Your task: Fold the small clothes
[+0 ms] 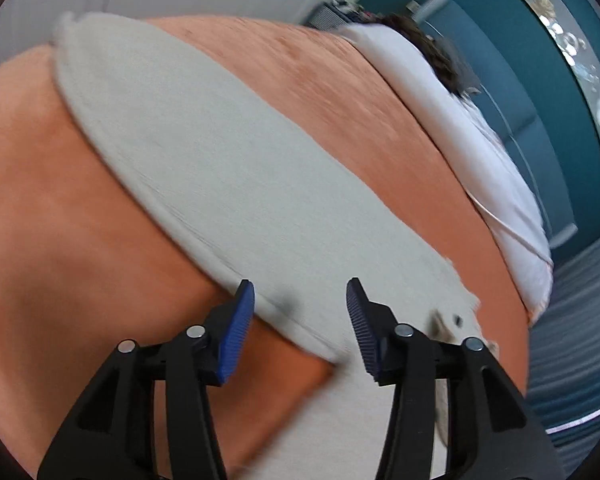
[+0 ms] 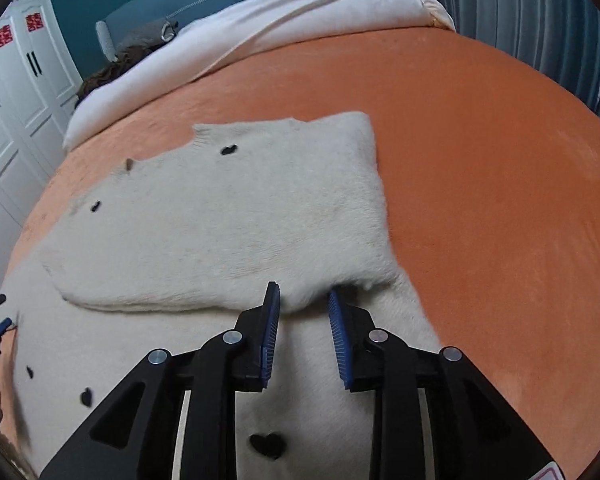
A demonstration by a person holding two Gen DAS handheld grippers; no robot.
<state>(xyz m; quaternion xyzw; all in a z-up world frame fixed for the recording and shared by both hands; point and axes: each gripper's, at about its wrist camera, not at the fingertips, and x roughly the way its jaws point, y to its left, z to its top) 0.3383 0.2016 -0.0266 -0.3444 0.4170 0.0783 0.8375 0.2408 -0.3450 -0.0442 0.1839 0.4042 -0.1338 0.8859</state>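
I am in the middle of the fold, as I judge it: one sleeve (image 2: 228, 216) of the cream sweater (image 2: 332, 360) already lies flat across the body, and both tools are near the cloth for the next fold.

The right gripper (image 2: 303, 300) is spread, and its blue ribbed pads (image 2: 271, 332) stand on both sides of a small raised ridge of fabric at the lower edge of the folded sleeve, directly in front of the tips. I cannot tell if the pads already touch the wool. The left gripper (image 1: 300, 292) is also spread and holds nothing; the hem edge of the sweater (image 1: 220, 184) runs just ahead of its left finger and under the gap.

For the next move, I think the right jaws must close on the ridge and take both layers, otherwise only the top layer will lift and the fold will open.

The sweater is a fuzzy, soft knit with small black hearts (image 2: 267, 445), and its edges are ribbed. It lies on an orange blanket (image 2: 500, 200) with short velvet-like pile, which may hold the wool a little. Beyond it, far ahead of the right gripper, is a white duvet (image 2: 260, 36), smooth and thick.
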